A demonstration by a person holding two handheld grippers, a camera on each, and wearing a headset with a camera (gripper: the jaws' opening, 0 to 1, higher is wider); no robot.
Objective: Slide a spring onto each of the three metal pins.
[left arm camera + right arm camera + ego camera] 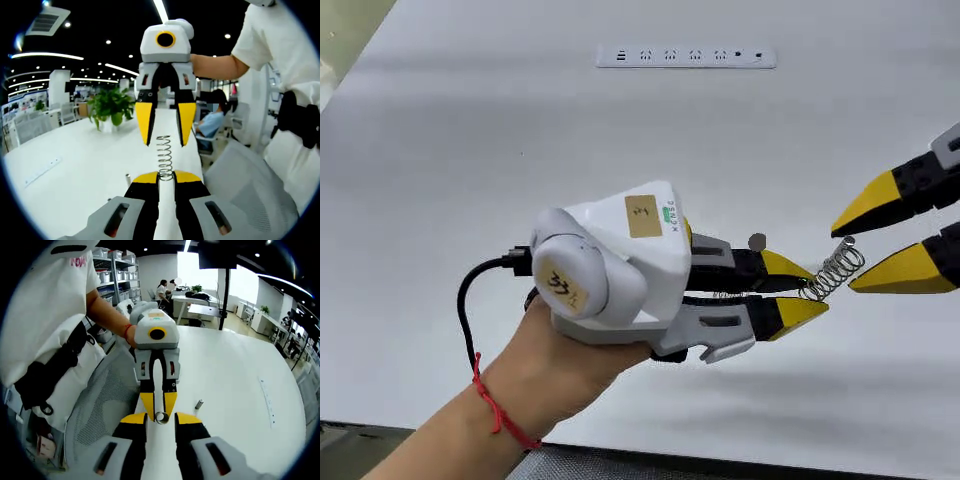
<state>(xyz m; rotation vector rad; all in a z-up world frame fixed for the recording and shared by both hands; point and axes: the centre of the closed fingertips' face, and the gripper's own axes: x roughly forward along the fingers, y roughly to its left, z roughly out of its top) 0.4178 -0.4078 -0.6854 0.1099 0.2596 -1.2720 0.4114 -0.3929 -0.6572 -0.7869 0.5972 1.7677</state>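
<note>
Centrally, above the white worktop [520, 150], a small coil spring [835, 268] is held in the air between the two tools. The left tool [815, 292] has its jaws closed on the near end of the spring, which projects forward from the yellow tips. Whether a pin lies inside the coils cannot be told. The right tool [842, 260] has its jaws apart, one on either side of the spring's far end, and does not appear to touch it. One metal pin [199, 404] stands upright on the worktop near the tools, apparently bare. Handling, as judged: the spring is very light, thin-wired and elastic, so it is likely to bend sideways or shoot out if pinched across the middle coils. The best hold is a light one across the end coils, leaving the bore open and the axis in line with the pin.
</note>
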